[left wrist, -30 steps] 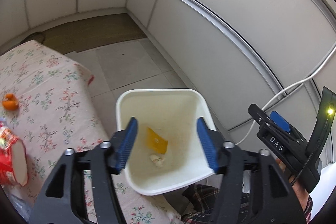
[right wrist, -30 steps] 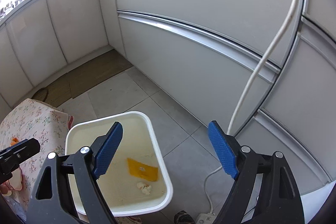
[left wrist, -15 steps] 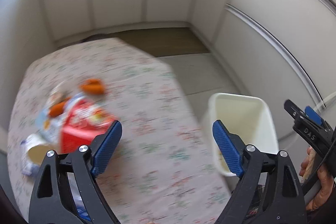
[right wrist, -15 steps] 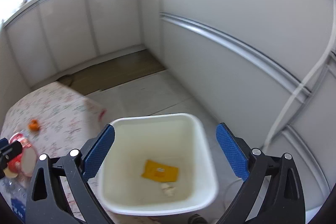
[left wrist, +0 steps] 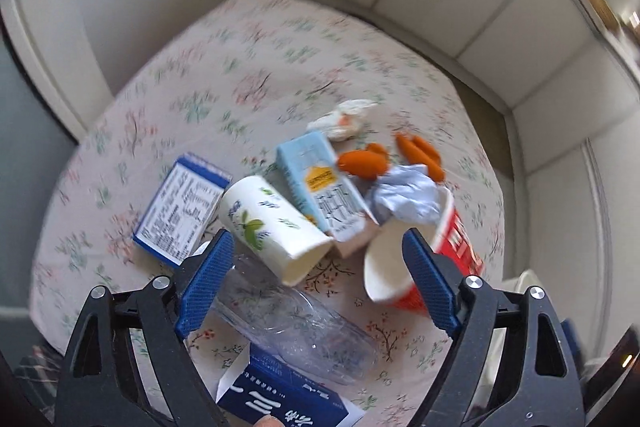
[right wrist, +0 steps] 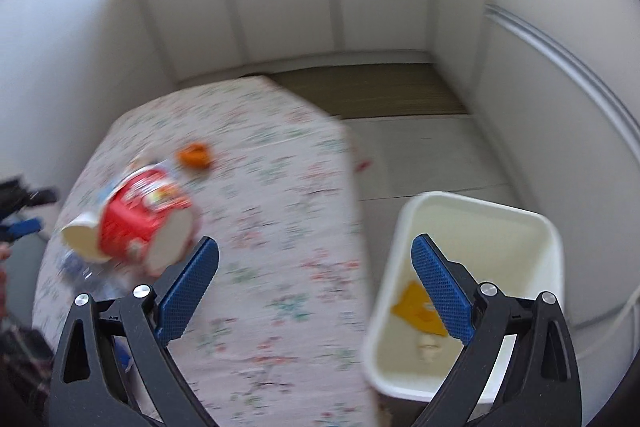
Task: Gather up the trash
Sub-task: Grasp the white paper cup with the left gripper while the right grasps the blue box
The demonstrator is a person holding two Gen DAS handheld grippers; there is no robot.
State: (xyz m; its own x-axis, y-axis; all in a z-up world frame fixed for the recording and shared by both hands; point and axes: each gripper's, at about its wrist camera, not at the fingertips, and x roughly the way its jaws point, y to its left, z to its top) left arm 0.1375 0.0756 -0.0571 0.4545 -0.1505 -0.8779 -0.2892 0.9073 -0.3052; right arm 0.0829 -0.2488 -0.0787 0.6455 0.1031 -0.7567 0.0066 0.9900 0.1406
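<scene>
While both hand-held grippers gape empty, blur smears the red cup (right wrist: 144, 215) and bin (right wrist: 476, 291).

The near half of the floral tablecloth (left wrist: 256, 75) is crowded: a paper cup (left wrist: 276, 227) lies on its side touching a light-blue carton (left wrist: 324, 187), with a red tub (left wrist: 420, 251) just beside it and a clear plastic bottle (left wrist: 296, 323) across the foreground. Blue boxes (left wrist: 180, 207) block the left and near edges. Orange peels (left wrist: 400, 159) and a tissue (left wrist: 344, 119) sit behind. The far cloth is left bare. Beside the table, the white bin (right wrist: 480, 219) stands open-topped, seemingly unobstructed, though blurred.
</scene>
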